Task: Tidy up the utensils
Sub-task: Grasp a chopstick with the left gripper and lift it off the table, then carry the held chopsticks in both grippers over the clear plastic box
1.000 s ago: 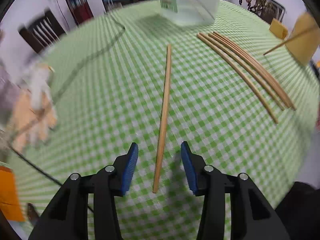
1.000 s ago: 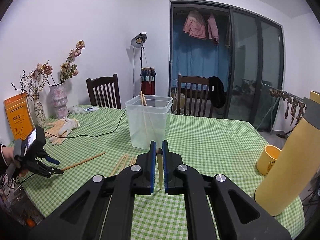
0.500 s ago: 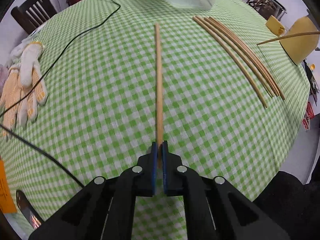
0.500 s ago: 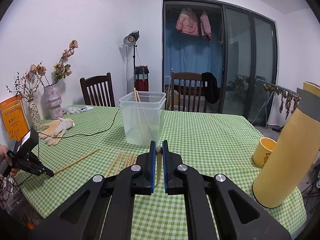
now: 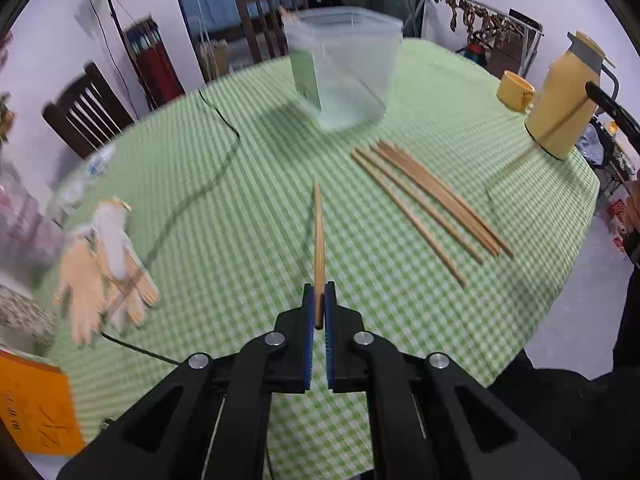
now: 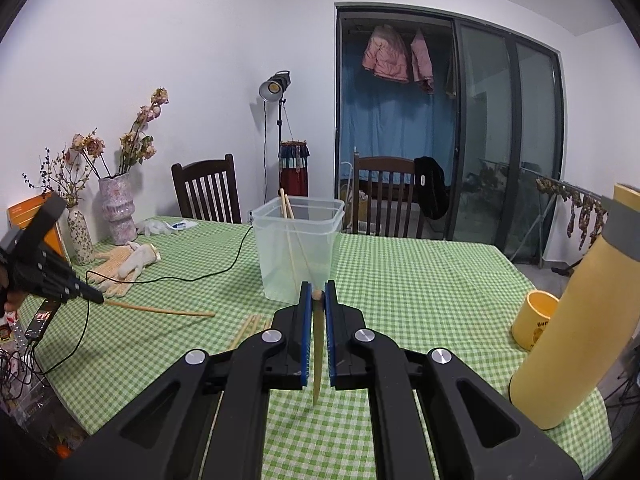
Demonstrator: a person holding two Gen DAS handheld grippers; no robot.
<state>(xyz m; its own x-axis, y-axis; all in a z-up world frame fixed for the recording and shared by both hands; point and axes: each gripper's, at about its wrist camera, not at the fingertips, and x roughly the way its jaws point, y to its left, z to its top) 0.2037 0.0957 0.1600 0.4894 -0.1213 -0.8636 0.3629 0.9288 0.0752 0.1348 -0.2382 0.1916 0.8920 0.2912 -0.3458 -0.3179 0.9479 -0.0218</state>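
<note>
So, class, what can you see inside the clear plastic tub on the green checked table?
Inside the clear plastic tub, two wooden chopsticks lean with their tips above the rim. The right claw covers the tub's lower front, so anything low there is hidden.

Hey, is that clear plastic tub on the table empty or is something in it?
Not empty. The clear tub holds chopsticks that lean inside and poke above its rim.

A pair of knit work gloves point(image 5: 102, 268) lies at nine o'clock on the green checked tablecloth point(image 5: 240, 208), a black cable point(image 5: 208, 184) curving past them. At two o'clock a yellow thermos point(image 5: 568, 100) stands just beside a yellow mug point(image 5: 515, 91). Dried flowers fill a vase point(image 6: 117, 210) by a dark wooden chair point(image 6: 208, 190).
</note>
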